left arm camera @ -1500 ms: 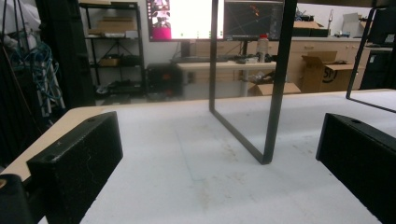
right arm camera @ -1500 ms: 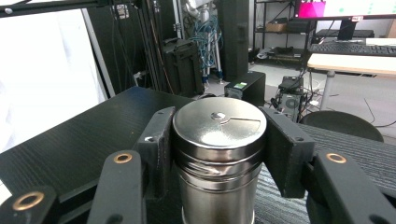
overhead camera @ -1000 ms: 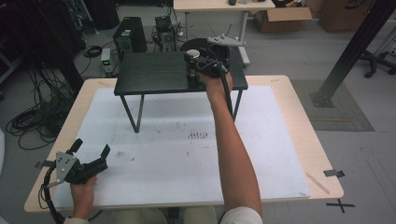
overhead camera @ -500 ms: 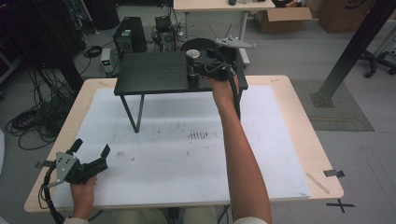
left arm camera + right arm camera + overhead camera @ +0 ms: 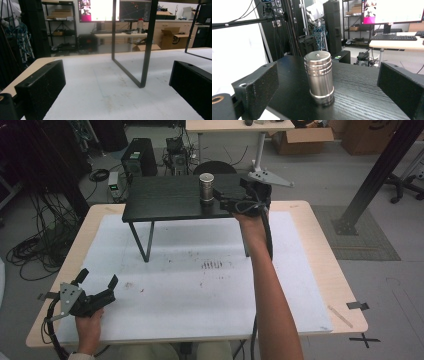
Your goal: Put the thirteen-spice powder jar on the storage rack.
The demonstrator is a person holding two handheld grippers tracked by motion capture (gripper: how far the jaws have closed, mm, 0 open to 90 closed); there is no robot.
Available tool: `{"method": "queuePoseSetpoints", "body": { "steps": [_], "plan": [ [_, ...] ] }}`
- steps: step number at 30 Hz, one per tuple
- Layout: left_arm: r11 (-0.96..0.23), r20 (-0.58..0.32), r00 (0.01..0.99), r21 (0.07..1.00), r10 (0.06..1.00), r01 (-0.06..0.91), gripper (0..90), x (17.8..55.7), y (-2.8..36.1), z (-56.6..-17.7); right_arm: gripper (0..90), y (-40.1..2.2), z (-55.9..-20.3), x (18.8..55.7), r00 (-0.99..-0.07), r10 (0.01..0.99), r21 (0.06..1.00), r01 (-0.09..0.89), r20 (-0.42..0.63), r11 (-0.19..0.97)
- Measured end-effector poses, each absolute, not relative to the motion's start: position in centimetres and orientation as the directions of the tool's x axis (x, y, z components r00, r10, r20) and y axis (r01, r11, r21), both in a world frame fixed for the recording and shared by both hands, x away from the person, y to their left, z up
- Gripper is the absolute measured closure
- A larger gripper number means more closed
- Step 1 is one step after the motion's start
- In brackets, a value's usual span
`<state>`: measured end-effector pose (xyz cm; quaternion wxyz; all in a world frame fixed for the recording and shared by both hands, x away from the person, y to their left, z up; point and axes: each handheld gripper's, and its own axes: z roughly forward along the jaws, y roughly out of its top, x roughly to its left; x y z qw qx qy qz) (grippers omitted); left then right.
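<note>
A ribbed metal cylinder (image 5: 206, 187) (image 5: 319, 80) stands upright on the small black stand (image 5: 165, 197) at the far side of the table. My right gripper (image 5: 222, 201) hovers just to its right, level with the stand top, pointing at it. Its jaws have just been opening and now stand open. In the right gripper view its black fingers (image 5: 254, 85) flank the cylinder without touching it; the cylinder sits a little beyond their tips. My left gripper (image 5: 98, 276) rests open at the near left on the white mat, and its fingers (image 5: 42, 85) have nothing between them.
The stand's thin black legs (image 5: 146, 50) rise from the white mat (image 5: 200, 290) ahead of the left gripper. A wooden table edge (image 5: 340, 285) borders the mat. Computers, cables and a desk lie on the floor beyond the table.
The right gripper has let go of the cylinder, opened wide and drawn back to the right. The cylinder stays standing on the stand. The left gripper has not moved.
</note>
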<state>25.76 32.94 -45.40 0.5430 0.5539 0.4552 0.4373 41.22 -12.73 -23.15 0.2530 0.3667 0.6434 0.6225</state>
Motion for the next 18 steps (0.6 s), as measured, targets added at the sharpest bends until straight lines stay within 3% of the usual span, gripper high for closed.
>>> {"method": "queuePoseSetpoints", "body": {
  "steps": [18],
  "plan": [
    [0.005,-0.011,0.208,1.000,0.978,0.030,1.0,25.8,32.9,-45.4,0.0,-16.0,-24.8,35.7,-0.579,0.811,0.996,0.084,0.080,-0.038]
  ]
}}
